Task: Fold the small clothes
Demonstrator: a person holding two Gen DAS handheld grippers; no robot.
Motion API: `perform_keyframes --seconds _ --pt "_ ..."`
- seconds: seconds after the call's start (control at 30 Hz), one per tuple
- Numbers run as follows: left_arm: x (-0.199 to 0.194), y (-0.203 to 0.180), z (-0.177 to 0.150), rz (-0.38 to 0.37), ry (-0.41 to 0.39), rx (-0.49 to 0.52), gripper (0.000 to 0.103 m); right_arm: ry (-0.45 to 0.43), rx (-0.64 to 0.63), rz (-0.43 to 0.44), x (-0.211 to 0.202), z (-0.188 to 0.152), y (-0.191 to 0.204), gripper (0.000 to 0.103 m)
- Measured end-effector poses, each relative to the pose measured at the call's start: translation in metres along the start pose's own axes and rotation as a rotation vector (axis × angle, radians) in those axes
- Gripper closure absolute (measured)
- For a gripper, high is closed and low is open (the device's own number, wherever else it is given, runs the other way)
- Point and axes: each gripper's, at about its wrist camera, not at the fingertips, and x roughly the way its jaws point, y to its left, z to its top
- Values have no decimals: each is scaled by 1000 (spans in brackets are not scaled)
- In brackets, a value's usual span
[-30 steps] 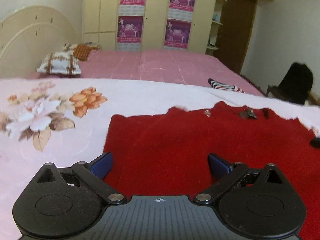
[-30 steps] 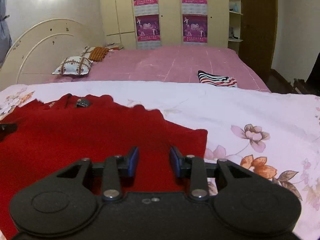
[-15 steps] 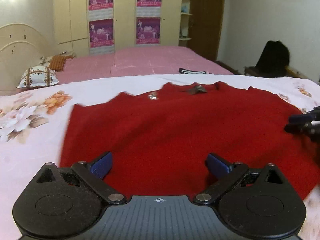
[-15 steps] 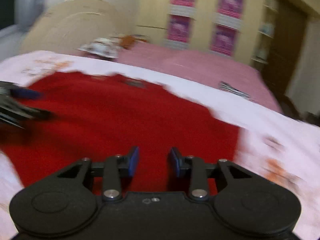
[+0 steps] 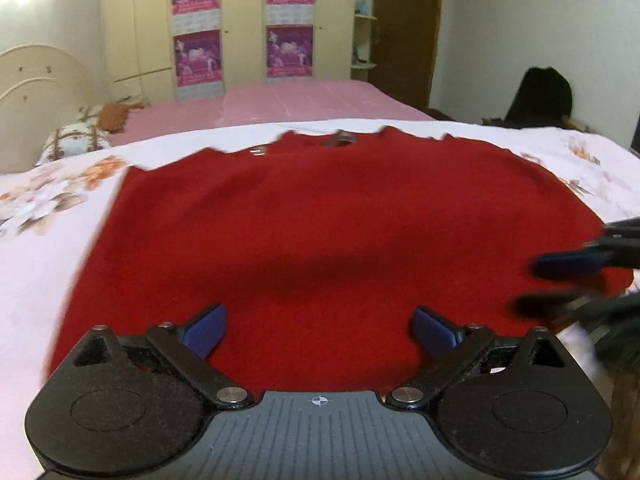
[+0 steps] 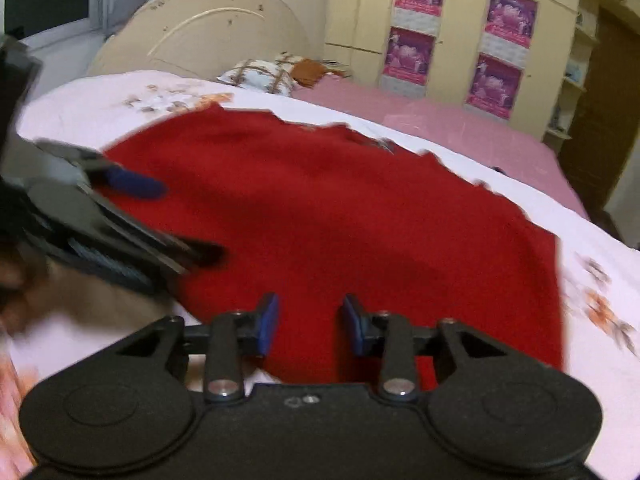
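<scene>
Red cloth, a small garment (image 5: 332, 224), lies spread flat on a bed (image 5: 48, 240) covered by a pale flowered sheet, its jagged far edge toward the pink bed behind.

On the left, the left gripper (image 5: 319, 330) hangs over the near edge of the garment. Its blue fingers (image 5: 206, 330) stand wide apart, with only flat red fabric showing in the gap between them; neither pad pinches the cloth. From the right wrist camera the same gripper (image 6: 160, 220) shows at the garment's left border, blurred, its fingers spread over the fabric.

On the right, the right gripper (image 6: 310, 326) sits above the garment's near right part. Its fingers (image 6: 267, 322) are a narrow gap apart with nothing clamped between them; red cloth lies below and beyond the tips. In the left wrist view it (image 5: 556, 284) appears blurred over the garment's right edge.

A patterned pillow (image 6: 260, 76) lies at the headboard.
</scene>
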Motion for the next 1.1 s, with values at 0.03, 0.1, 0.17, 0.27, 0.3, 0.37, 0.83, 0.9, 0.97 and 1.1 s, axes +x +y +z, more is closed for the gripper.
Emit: perform_keyframes --seconds 0.03,0.1,0.17,0.27,0.3,0.37,0.83,0.9,0.97,1.1 --pt "-9 10 -5 19 -2 -11 5 3 21 -19 -10 -9 -12 69" --pt "-23 41 -15 48 2 -52 5 20 68 -65 -28 -27 -39 67" --pt "-26 57 -19 49 8 -83 5 38 143 -79 -46 -45 -62 67" --pt "-17 48 -11 76 34 -52 4 58 180 -83 -56 -43 -65 67" --pt "-14 48 -7 79 40 -61 4 51 176 -96 -56 -40 -61 68" --pt "-21 44 -4 75 23 -66 4 -5 202 -105 -59 -37 -52 68" --pt "-67 78 -43 -108 13 -546 26 2 284 -79 -66 -24 -46 67" --pt "-61 91 -58 -131 -30 -714 26 -7 284 -55 -67 -19 -40 67" --pt "-54 102 -66 -156 -86 -864 26 -19 284 -35 -67 -10 -34 67" --pt "-41 110 -69 -172 -148 -995 26 -43 301 -7 -63 4 -26 67"
